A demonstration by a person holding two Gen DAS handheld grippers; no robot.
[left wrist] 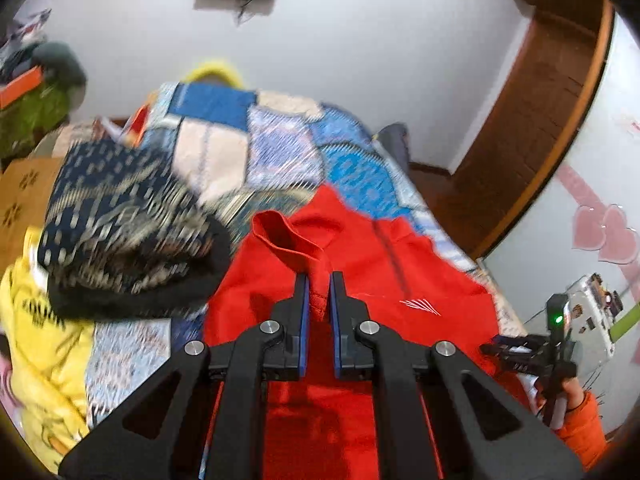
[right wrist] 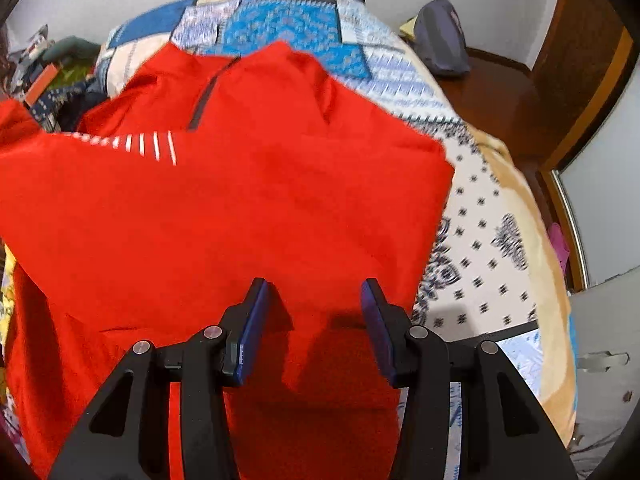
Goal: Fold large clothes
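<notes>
Left gripper (left wrist: 319, 280) pinching a cuff of the red jacket (right wrist: 248, 200), right gripper (right wrist: 316, 288) half open above it, holding nothing, patchwork bed cover (left wrist: 248, 144) underneath

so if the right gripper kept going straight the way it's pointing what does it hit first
Most likely the red zip-neck garment spread on the patchwork bedspread. The right gripper angles down at it with its jaws apart, red fabric filling the gap between them. How much space remains is unclear.
</notes>
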